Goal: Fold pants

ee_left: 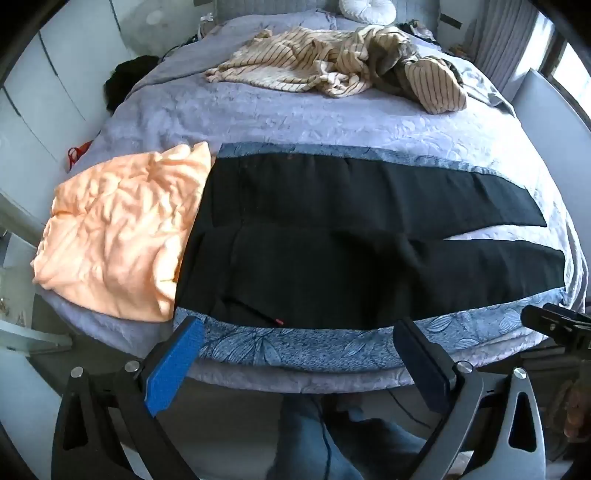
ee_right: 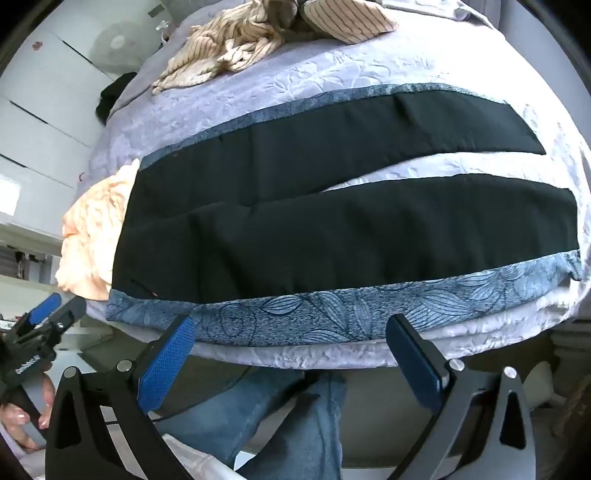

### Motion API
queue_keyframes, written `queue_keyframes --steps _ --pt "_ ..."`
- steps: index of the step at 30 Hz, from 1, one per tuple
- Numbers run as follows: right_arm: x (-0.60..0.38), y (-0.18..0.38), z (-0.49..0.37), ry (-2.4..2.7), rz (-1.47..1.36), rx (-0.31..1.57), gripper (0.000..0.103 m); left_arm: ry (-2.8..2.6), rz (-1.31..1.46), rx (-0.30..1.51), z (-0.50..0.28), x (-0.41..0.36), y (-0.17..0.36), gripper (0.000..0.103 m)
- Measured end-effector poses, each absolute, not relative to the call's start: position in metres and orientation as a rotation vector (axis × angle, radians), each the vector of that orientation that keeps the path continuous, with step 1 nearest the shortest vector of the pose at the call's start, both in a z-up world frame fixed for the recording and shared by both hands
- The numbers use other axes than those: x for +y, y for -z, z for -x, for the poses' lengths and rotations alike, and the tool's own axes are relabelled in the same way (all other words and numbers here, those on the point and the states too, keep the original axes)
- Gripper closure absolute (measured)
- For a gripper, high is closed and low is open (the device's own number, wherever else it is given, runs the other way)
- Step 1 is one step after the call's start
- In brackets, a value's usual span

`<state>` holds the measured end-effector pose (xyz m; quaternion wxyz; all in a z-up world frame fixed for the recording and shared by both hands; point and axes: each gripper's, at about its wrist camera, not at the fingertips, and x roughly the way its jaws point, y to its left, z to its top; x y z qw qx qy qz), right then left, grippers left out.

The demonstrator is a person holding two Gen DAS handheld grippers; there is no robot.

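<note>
Black pants [ee_left: 332,236] lie flat across a blue patterned cloth [ee_left: 295,347] on the bed, waist to the left, the two legs spread apart to the right. They also show in the right wrist view [ee_right: 332,229]. My left gripper [ee_left: 297,328] is open and empty, hovering at the bed's near edge just short of the pants' waist and near leg. My right gripper [ee_right: 291,326] is open and empty, at the near edge below the near leg. The left gripper shows in the right wrist view [ee_right: 55,306] at lower left.
A crumpled peach cloth [ee_left: 118,236] lies left of the waist. Striped beige clothes [ee_left: 332,66] are piled at the far side of the lilac bedspread [ee_left: 295,118]. A white cushion [ee_left: 365,9] sits at the head. The person's jeans-clad legs [ee_right: 288,413] stand below the bed edge.
</note>
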<state>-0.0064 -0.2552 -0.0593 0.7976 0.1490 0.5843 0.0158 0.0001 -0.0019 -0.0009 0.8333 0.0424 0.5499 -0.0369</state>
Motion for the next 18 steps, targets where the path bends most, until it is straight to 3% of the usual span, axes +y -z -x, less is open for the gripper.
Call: queue_keyframes --steps 18 --pt "-0.244 0.047 -0.009 -0.106 -0.337 1.316 0.0 0.084 -0.141 1.184 -0.014 -0.023 -0.018 0.0"
